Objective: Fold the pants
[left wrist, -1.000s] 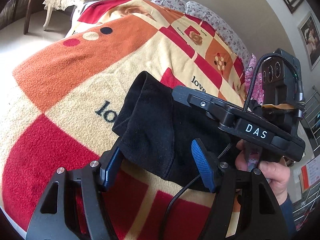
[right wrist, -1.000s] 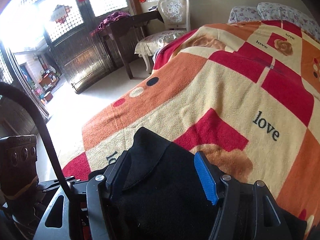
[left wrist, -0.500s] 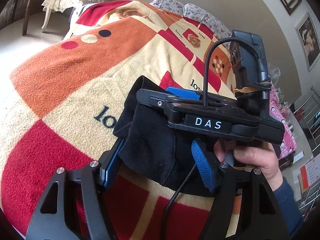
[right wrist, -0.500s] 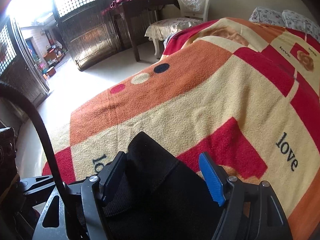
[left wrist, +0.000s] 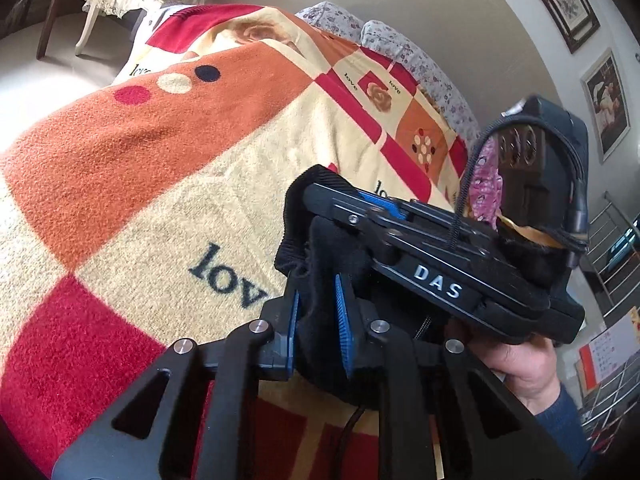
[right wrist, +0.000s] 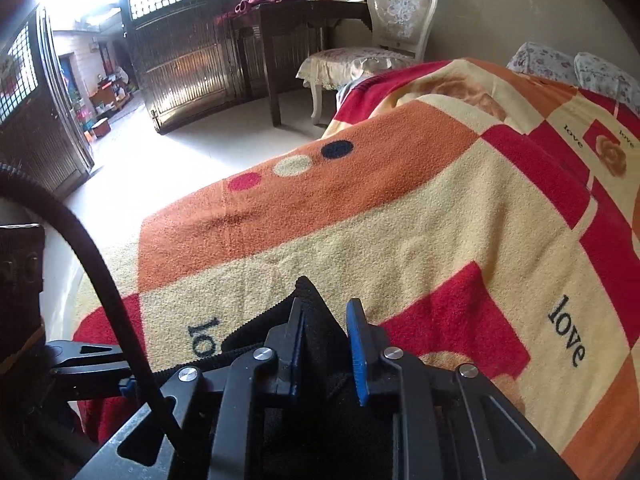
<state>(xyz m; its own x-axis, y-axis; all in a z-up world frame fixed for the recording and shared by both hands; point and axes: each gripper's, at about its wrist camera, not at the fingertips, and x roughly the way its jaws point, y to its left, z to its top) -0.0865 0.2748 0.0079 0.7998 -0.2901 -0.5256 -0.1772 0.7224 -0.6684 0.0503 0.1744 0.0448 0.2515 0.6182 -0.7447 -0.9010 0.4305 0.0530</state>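
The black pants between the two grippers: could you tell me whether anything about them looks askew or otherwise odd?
The black pants are bunched into a thick wad rather than lying flat on the blanket. Both the left gripper and the right gripper have jaws clamped on the same end. No damage is visible.

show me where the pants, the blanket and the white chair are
pants (left wrist: 320,248): left wrist view, black cloth above the fingers
blanket (right wrist: 400,240): right wrist view, cream band
white chair (right wrist: 402,20): right wrist view, padded backrest
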